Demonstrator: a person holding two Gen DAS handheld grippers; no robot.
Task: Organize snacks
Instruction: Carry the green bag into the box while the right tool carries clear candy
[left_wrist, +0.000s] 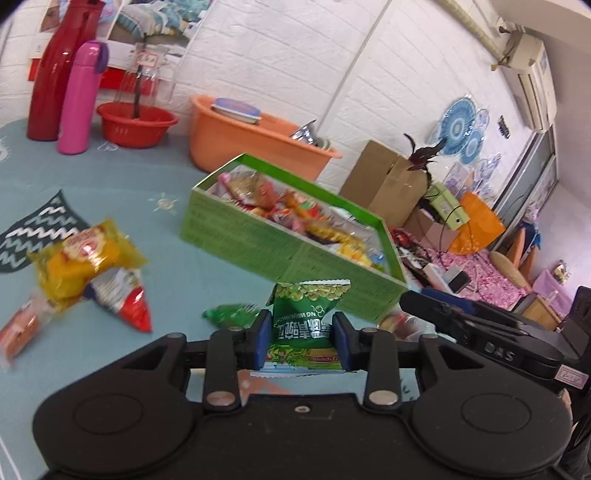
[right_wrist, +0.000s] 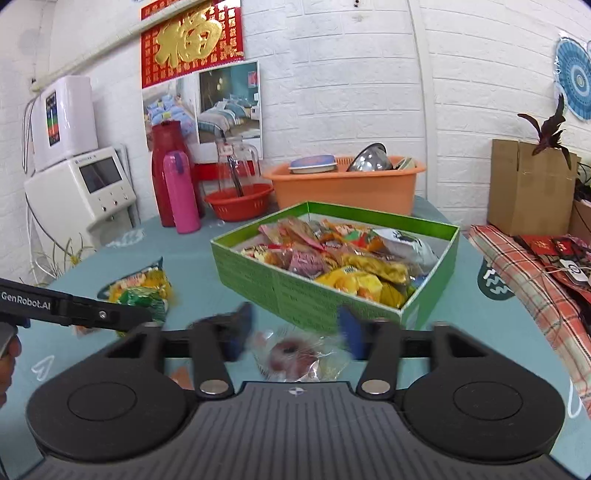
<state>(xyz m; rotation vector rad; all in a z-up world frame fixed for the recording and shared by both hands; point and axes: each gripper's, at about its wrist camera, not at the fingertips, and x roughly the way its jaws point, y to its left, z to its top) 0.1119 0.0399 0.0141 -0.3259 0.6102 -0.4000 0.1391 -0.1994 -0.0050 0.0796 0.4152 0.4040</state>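
Note:
My left gripper (left_wrist: 301, 332) is shut on a green pea snack packet (left_wrist: 308, 314) and holds it above the table, just in front of the green box (left_wrist: 258, 240) full of snacks. My right gripper (right_wrist: 295, 328) is open, its blue pads blurred, around a clear-wrapped red round snack (right_wrist: 291, 356) lying on the table in front of the green box (right_wrist: 280, 284). Loose on the table are a yellow packet (left_wrist: 81, 258), a red and white packet (left_wrist: 122, 299) and another green packet (left_wrist: 229, 314). The left gripper's arm (right_wrist: 74, 306) shows in the right wrist view.
Behind the box stand an orange basin (left_wrist: 251, 140) with dishes, a red bowl (left_wrist: 136, 123), a pink bottle (left_wrist: 79, 99) and a red flask (left_wrist: 59, 70). The right gripper's body (left_wrist: 480, 332) is at the right of the box. A cardboard box (right_wrist: 524, 188) and plaid cloth (right_wrist: 524, 273) lie right.

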